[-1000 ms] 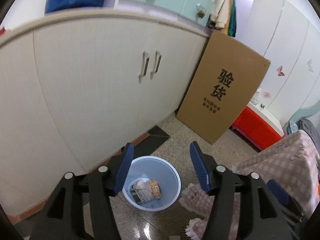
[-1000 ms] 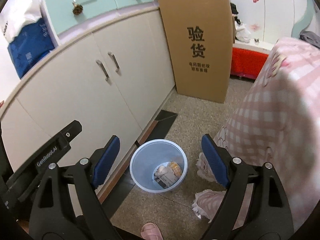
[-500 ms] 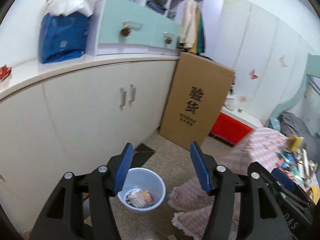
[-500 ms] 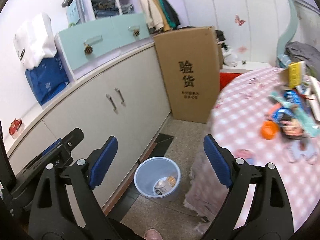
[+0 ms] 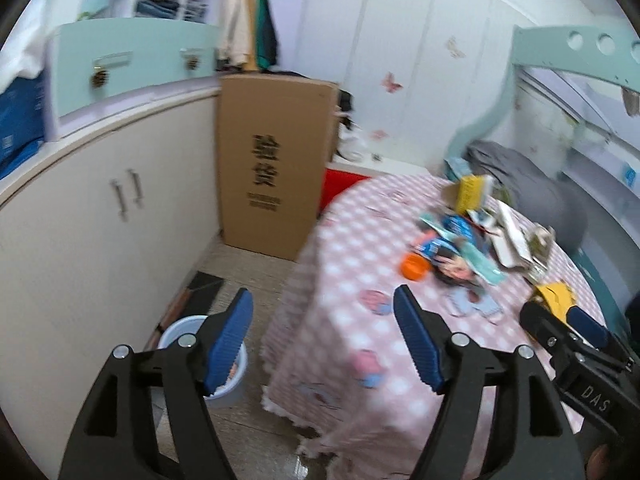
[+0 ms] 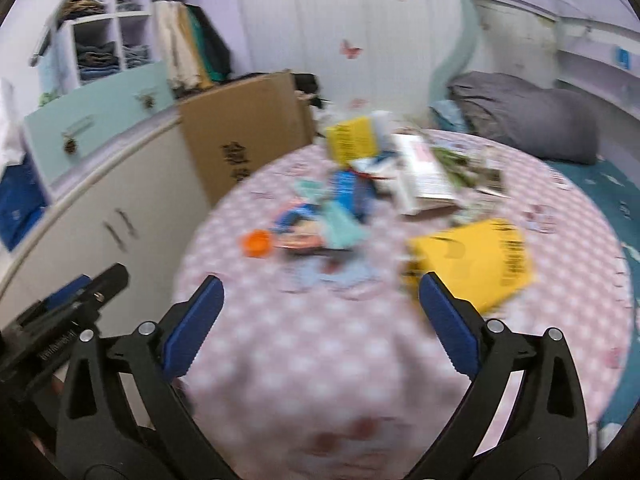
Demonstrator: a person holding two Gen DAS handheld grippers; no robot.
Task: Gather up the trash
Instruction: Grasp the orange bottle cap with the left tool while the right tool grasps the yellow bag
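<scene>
Between drops: both grippers empty, swung up from the bin toward the bed for the next piece. Left gripper [image 5: 323,340] jaws wide, nothing between, just been opening. Right gripper [image 6: 320,322] jaws at widest, nothing between, also just been opening.

Trash: loose heap on the pink checked bedspread [image 6: 312,340], mid to far side. Yellow flattened box [image 6: 474,262] nearest the right gripper, just beyond its right finger. Orange cap [image 6: 258,242] left of the heap, by itself. Blue wrappers [image 6: 348,196], white carton [image 6: 420,176] and a second yellow box [image 6: 352,144] farther back, overlapping. Light-blue bin [image 5: 176,330] on the floor at near left, by the white cabinet [image 5: 100,240], partly hidden behind the left gripper's left finger.

Next move, as a guess: pick one item, prob. the yellow flattened box for the right gripper, come down flat & close on an edge; thin card, so needs a lifted corner or a pinch at the fold. Frames blurred, so exact edges not readable.

View diffs: left wrist view alone shows the bin, the floor, the cardboard carton [image 5: 276,168] full height & the red box [image 5: 340,184] behind it. Right wrist view alone shows the yellow flattened box whole and the teal sheet at far right; no bin there.
</scene>
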